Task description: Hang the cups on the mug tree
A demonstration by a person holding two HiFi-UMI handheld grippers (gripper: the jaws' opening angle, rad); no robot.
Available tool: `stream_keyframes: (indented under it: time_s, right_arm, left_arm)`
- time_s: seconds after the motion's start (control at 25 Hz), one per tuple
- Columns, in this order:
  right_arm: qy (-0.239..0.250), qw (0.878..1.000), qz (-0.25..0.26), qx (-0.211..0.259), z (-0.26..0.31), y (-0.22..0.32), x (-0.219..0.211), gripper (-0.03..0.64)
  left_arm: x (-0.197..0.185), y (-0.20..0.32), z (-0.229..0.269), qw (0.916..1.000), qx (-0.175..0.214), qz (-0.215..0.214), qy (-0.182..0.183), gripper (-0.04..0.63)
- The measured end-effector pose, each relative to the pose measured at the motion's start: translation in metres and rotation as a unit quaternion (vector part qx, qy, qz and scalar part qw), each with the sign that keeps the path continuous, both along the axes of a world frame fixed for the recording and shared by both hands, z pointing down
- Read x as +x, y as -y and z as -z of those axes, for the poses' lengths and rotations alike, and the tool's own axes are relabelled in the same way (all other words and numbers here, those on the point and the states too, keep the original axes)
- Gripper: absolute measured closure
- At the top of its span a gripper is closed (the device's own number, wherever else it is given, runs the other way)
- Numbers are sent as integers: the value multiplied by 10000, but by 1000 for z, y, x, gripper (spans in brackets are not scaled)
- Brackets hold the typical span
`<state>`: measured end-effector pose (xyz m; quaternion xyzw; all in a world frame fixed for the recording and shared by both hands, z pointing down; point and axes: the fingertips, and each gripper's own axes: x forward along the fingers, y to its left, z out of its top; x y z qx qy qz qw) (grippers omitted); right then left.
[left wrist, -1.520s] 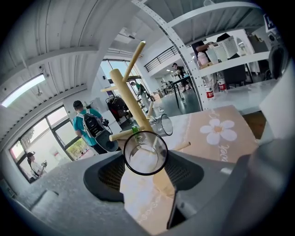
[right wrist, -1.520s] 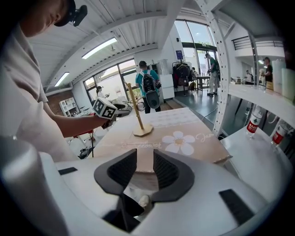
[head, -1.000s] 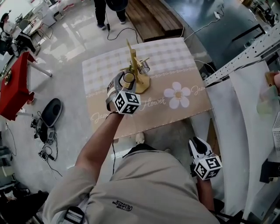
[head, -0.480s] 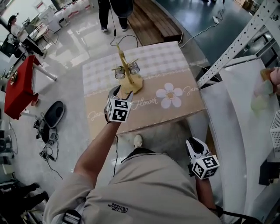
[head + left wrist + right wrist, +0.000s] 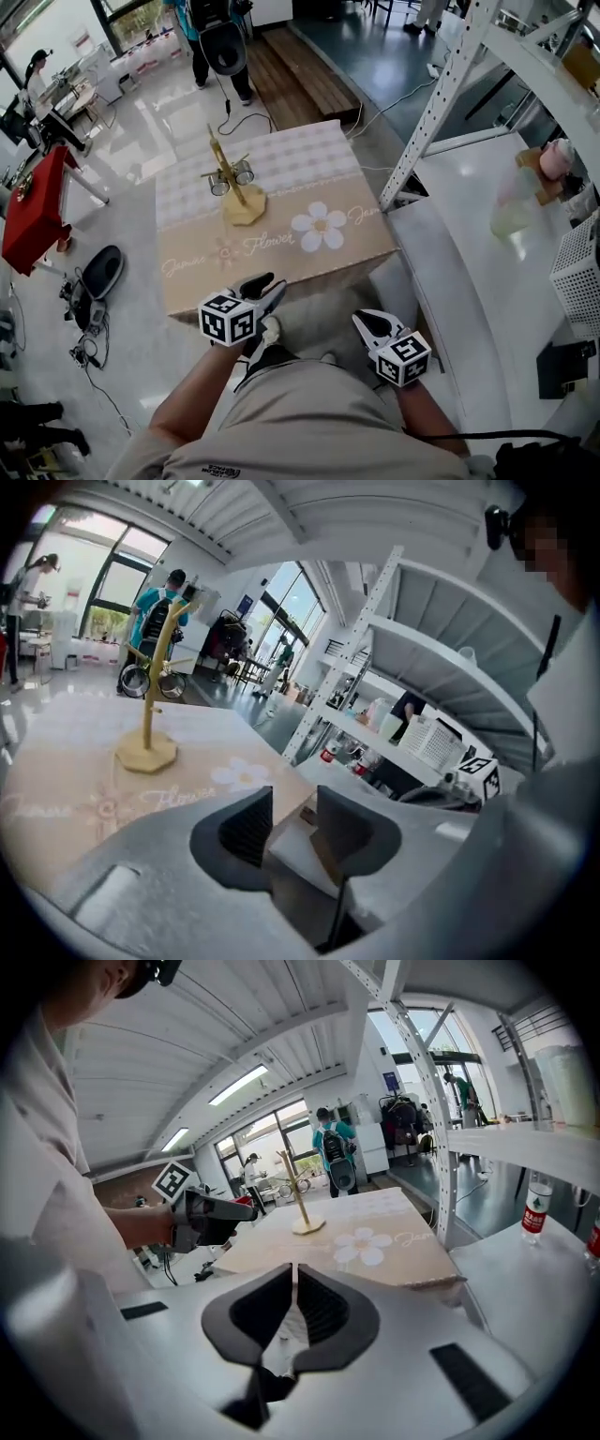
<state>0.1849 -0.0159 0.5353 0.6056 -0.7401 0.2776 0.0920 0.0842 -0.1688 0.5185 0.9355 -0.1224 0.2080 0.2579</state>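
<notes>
The yellow mug tree (image 5: 230, 181) stands on the beige flower cloth of the table (image 5: 309, 262). Two metal cups (image 5: 218, 186) (image 5: 244, 173) hang from its arms. The tree also shows in the left gripper view (image 5: 150, 705) and far off in the right gripper view (image 5: 300, 1199). My left gripper (image 5: 265, 284) (image 5: 292, 803) hovers off the table's near edge, well apart from the tree. Its jaws have just been closing but stand open with nothing between them. My right gripper (image 5: 364, 322) (image 5: 292, 1279) is low beside my body; its jaws have just closed, empty.
A perforated metal rack post (image 5: 441, 94) and white shelves (image 5: 487, 272) with bottles stand to the right of the table. A red table (image 5: 33, 206), a black floor unit (image 5: 101, 270) and cables lie to the left. People stand at the back.
My left gripper has pulled back from the mug tree to the table's near edge. Both cups stay on the tree. The right gripper's jaws have closed.
</notes>
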Motion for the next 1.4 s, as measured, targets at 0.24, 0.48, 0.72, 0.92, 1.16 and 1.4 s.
stream_keyframes:
  time_s: [0.24,0.48,0.72,0.92,1.16,1.4]
  right_arm:
    - [111,9980,616,106,8,-10,-10,592]
    - [202,9932,1143,126,9,-32,-28,592]
    - [69,9884,1511,107,8,-43,-35,595]
    - [45,9876,1570,79,5,-55,-39,598]
    - [5,9874,1581,113,5,-64,-40,601]
    - [-83,9863,1644,98,3,-72,-41,603]
  left_arm:
    - [0,-75,13,9996,-118,-214,-126,584]
    - [2,-144,13,9974,195,-691,82,586]
    - [10,-184,6,9944,255,-1008,196,586]
    - [10,-197,1,9947,239,-973,225,586]
    - [9,-199,1,9952,234,-908,267,586]
    - [12,-202,2,9955,228,-883,247,586]
